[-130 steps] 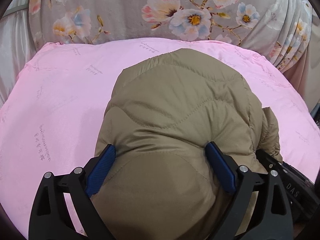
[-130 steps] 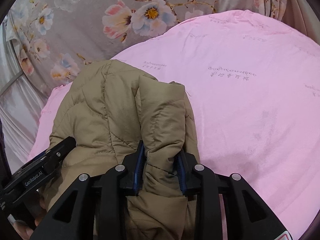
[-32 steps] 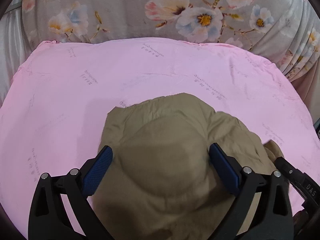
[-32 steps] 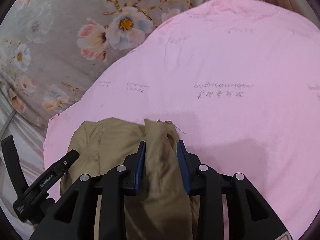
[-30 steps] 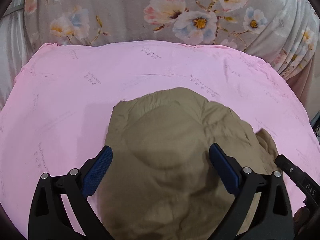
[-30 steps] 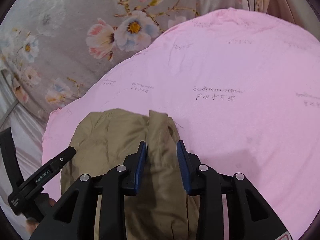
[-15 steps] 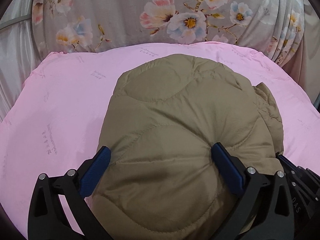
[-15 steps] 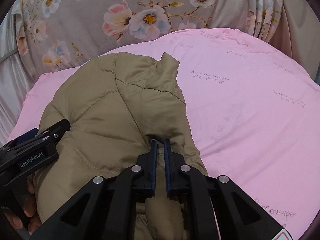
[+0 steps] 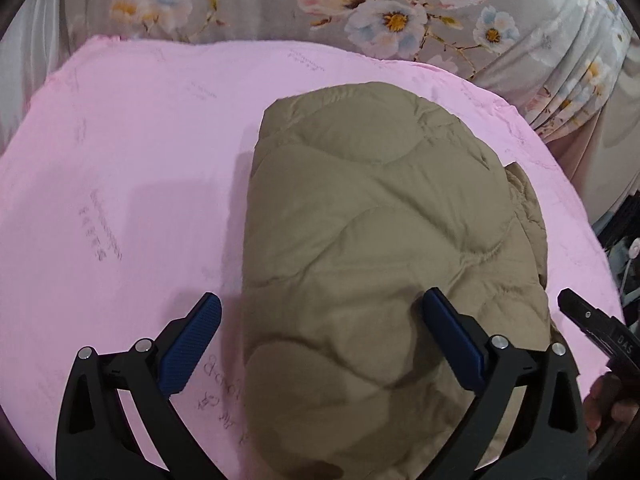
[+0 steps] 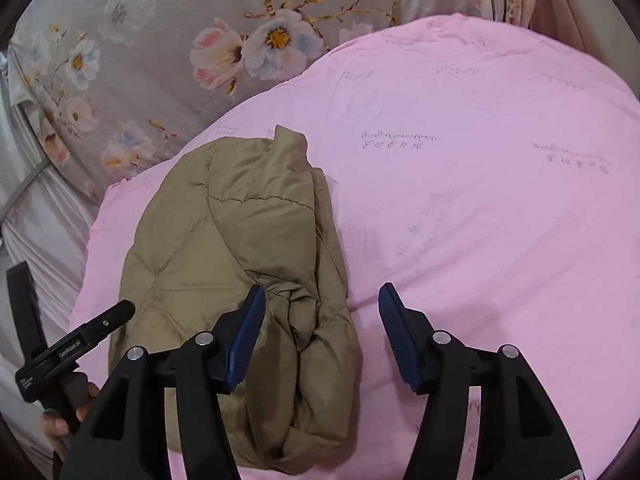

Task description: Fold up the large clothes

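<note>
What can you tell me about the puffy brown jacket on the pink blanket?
The jacket is tan and puffy, with curvy stitched lines like a quilt, and its cloth looks smooth and a little shiny. It lies folded into a thick bundle on the pink blanket, with a stand-up collar poking out at the far end. The left gripper is wide open over it. The right gripper is opening, with the jacket's edge between its jaws.

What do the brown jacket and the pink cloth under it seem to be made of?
Jacket: probably a thin synthetic shell with padding inside; it has a faint sheen, and curved stitch lines divide it into puffy panels.

Pink cloth: looks like soft matte fabric, perhaps cotton or a blend; it lies smooth with faint printed lettering. The fibre itself cannot be told from the pictures.
</note>
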Tool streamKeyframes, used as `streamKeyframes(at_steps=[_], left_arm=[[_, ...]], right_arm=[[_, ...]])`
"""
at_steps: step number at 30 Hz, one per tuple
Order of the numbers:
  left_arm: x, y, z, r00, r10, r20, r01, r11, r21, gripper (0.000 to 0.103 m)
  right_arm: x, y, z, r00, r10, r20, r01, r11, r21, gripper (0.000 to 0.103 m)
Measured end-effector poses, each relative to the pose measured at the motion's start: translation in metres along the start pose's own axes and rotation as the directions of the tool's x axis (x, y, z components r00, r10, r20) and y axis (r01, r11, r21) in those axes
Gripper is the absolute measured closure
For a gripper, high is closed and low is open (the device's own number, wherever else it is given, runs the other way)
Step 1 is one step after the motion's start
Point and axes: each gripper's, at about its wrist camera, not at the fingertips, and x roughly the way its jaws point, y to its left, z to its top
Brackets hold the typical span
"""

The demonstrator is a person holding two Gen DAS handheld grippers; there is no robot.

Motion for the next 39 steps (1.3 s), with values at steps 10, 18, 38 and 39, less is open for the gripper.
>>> streamKeyframes(at_steps=[10, 18, 38, 39], left_arm=[[0.033, 0.045, -0.007, 0.886, -0.418, -0.202, 0.374, 0.900, -0.224, 0.005], [0.052, 0.032, -0.004, 0.879, -0.436, -0.193, 0.397, 0.893, -0.213, 0.005], [0.032, 0.031, 0.016, 0.914, -0.387, -0.117, 0.387, 0.922, -0.024, 0.024], [0.034, 0.033, 0.016, 0.906, -0.403, -0.132, 0.402, 0.915, -0.037, 0.023]], right_arm=[[0.050, -0.025, -0.009, 0.916, 0.323, -0.239, -0.280, 0.940, 0.197, 0.039], [0.069, -0.011, -0.007, 0.877, 0.418, -0.239, -0.369, 0.902, 0.222, 0.038], [0.070, 0.010, -0.004, 0.883, 0.426, -0.199, -0.379, 0.895, 0.235, 0.059], [0.067, 0.008, -0.006, 0.886, 0.408, -0.221, -0.359, 0.905, 0.230, 0.055]])
